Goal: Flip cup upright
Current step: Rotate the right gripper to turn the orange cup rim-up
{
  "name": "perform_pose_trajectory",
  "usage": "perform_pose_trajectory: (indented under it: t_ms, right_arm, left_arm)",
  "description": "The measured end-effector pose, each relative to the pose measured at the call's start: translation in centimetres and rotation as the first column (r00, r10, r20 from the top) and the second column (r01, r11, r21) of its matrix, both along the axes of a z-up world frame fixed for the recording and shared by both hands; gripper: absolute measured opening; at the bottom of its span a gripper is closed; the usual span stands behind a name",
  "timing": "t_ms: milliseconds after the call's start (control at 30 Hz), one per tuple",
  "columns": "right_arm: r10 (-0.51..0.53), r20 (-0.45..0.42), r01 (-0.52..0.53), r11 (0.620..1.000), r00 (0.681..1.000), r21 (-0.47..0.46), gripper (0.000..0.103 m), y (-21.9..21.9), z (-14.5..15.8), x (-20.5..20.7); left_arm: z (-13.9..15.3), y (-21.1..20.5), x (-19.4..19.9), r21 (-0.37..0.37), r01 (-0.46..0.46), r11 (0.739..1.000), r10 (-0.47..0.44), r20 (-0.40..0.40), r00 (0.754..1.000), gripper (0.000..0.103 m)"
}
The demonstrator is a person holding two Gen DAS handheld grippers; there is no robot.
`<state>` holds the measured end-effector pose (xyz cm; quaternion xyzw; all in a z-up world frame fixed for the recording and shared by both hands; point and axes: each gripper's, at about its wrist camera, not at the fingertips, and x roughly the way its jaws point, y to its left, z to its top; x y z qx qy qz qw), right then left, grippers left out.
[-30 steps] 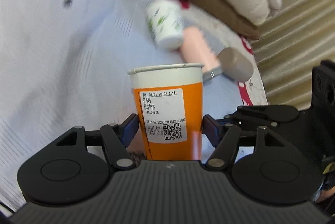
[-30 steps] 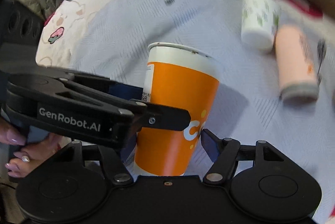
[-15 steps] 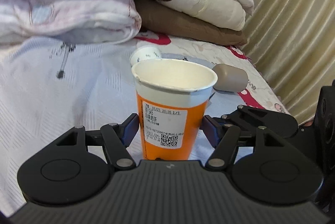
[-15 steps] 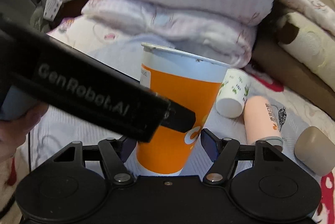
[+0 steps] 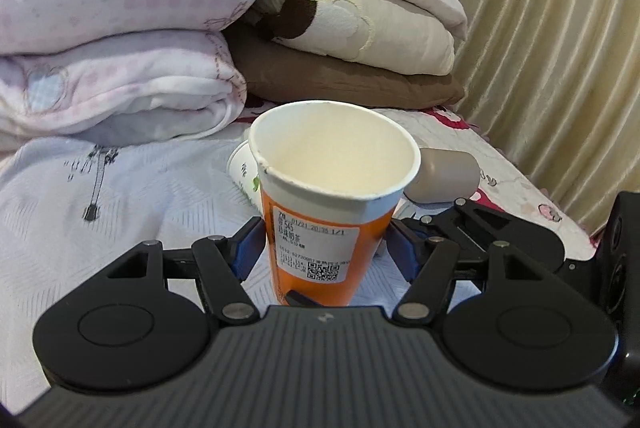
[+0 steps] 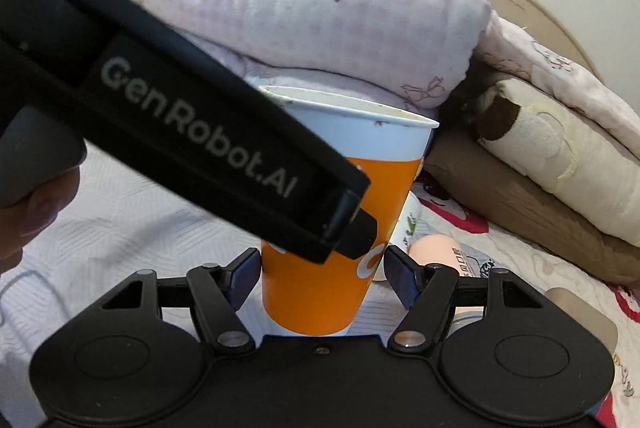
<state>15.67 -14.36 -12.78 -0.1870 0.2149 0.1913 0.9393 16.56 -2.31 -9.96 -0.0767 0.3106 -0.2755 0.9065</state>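
Observation:
The orange paper cup (image 5: 320,228) with a white rim and a printed label stands upright, mouth up and empty, on the pale bedspread (image 5: 120,195). My left gripper (image 5: 324,252) is shut on its lower body, both blue pads against the sides. The same cup (image 6: 340,228) fills the middle of the right wrist view. My right gripper (image 6: 322,274) straddles its lower half, its blue pads at or just off the cup's sides. The left gripper's black body (image 6: 180,131) crosses in front of the cup there.
Behind the cup lie a white patterned cup (image 5: 242,167), a grey-beige cup (image 5: 444,175) and a pink cup (image 6: 432,248), all on their sides. Folded quilts (image 5: 140,27) and pillows (image 5: 360,39) are stacked at the back. A curtain (image 5: 560,47) hangs at the right.
Both grippers and the cup have tilted back from a steep downward view to level. The cup now stands upright, mouth up, its base down on the bed.

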Motion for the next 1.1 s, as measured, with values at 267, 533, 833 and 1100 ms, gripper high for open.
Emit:
perform_pose_trajectory:
  t_ms: [267, 533, 833, 1100]
  right_arm:
    - [-0.015, -0.034, 0.019, 0.995, 0.999, 0.099, 0.073, -1.2, -2.0, 0.4]
    - [-0.024, -0.047, 0.029, 0.992, 0.999, 0.124, 0.073, -1.7, -2.2, -0.3]
    - [-0.024, -0.047, 0.029, 0.993, 0.999, 0.114, 0.073, -2.0, -2.4, -0.7]
    - [-0.033, -0.069, 0.042, 0.99, 0.997, 0.133, 0.074, -2.9, -2.2, -1.1]
  left_arm:
    - [-1.2, -0.2, 0.1, 0.0, 0.012, 1.0, -0.012, -0.025, 1.0, 0.066]
    - [-1.1, -0.5, -0.4, -0.005, 0.055, 0.998, -0.055, -0.015, 0.998, 0.067]
    - [-1.4, -1.0, -1.1, -0.012, 0.073, 0.997, -0.073, -0.039, 0.997, 0.069]
    - [-1.8, -0.9, -0.8, -0.066, 0.067, 0.996, -0.075, -0.116, 0.99, 0.071]
